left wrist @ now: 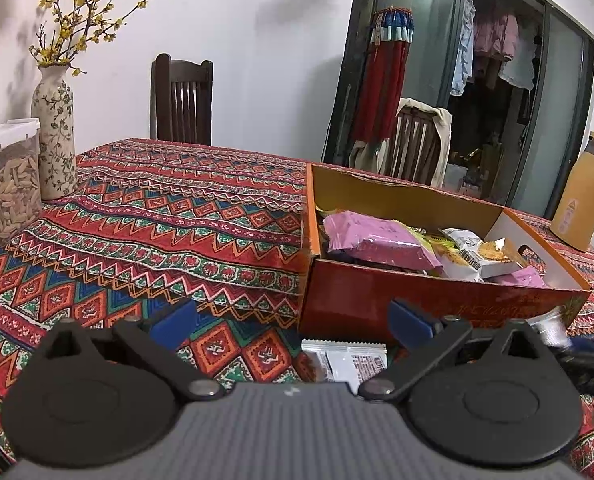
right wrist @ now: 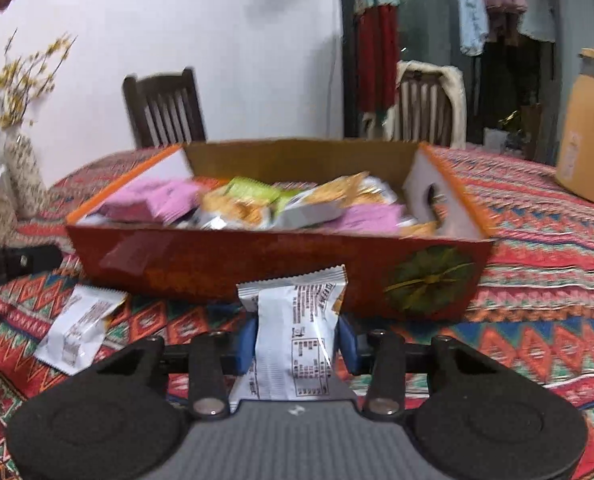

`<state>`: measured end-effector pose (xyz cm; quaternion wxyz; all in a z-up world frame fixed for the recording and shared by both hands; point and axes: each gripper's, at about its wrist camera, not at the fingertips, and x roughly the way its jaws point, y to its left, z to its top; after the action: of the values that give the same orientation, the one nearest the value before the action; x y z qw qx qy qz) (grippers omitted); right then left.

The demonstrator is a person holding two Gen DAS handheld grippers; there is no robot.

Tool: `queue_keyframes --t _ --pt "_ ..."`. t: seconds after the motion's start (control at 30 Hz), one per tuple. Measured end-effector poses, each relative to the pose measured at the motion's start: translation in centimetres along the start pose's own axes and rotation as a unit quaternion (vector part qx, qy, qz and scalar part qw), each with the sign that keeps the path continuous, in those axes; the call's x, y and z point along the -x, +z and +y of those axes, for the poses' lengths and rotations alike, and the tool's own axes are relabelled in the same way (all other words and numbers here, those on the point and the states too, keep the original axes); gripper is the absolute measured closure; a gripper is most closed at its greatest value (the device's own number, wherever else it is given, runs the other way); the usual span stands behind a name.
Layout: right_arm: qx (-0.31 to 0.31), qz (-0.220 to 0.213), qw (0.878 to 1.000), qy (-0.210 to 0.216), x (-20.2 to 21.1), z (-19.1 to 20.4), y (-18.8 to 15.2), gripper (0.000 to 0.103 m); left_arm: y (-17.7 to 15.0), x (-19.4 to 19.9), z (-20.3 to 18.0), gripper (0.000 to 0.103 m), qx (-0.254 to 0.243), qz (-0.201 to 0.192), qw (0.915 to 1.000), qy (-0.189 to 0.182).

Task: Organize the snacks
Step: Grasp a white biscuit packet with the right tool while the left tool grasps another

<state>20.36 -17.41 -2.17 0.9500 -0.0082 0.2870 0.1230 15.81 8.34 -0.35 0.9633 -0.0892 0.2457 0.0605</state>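
An open red-orange cardboard box (left wrist: 377, 296) (right wrist: 217, 264) on the patterned tablecloth holds several snack packets, pink (left wrist: 377, 236) and yellow-white ones. My right gripper (right wrist: 297, 344) is shut on a white snack packet (right wrist: 297, 328), held upright just in front of the box's near wall. Another white packet (right wrist: 77, 328) lies flat on the cloth to the left; it also shows in the left wrist view (left wrist: 349, 360), below my left gripper (left wrist: 293, 324), which is open and empty in front of the box's left corner.
A flowered vase (left wrist: 55, 136) and a clear jar of seeds (left wrist: 7, 184) stand at the far left. An orange flask (left wrist: 581, 196) stands right of the box. Two chairs (left wrist: 181, 100) stand behind the table.
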Motion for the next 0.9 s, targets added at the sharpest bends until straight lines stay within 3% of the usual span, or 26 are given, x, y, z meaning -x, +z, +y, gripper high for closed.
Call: queue_keyframes --t 0.2,0.33,0.77,0.9 --pt "-0.017 -0.037 0.998 -0.041 1.5 -3.4 -0.4 0.062 0.0 -0.2 -0.1 0.0 -0.003 0.003 1.0 0.004" --pt "-0.034 -0.059 0.997 -0.043 1.7 -4.4 -0.7 0.062 -0.1 -0.3 -0.3 0.0 -0.008 0.004 0.9999 0.009" --pt "-0.012 -0.088 0.995 -0.049 2.3 -3.5 -1.6 0.061 0.0 0.1 -2.1 0.0 -0.052 -0.005 0.998 0.035" --pt "-0.014 -0.089 0.995 -0.046 2.3 -3.4 -1.6 0.061 0.2 -0.1 -2.8 0.0 -0.057 0.016 0.9977 0.032"
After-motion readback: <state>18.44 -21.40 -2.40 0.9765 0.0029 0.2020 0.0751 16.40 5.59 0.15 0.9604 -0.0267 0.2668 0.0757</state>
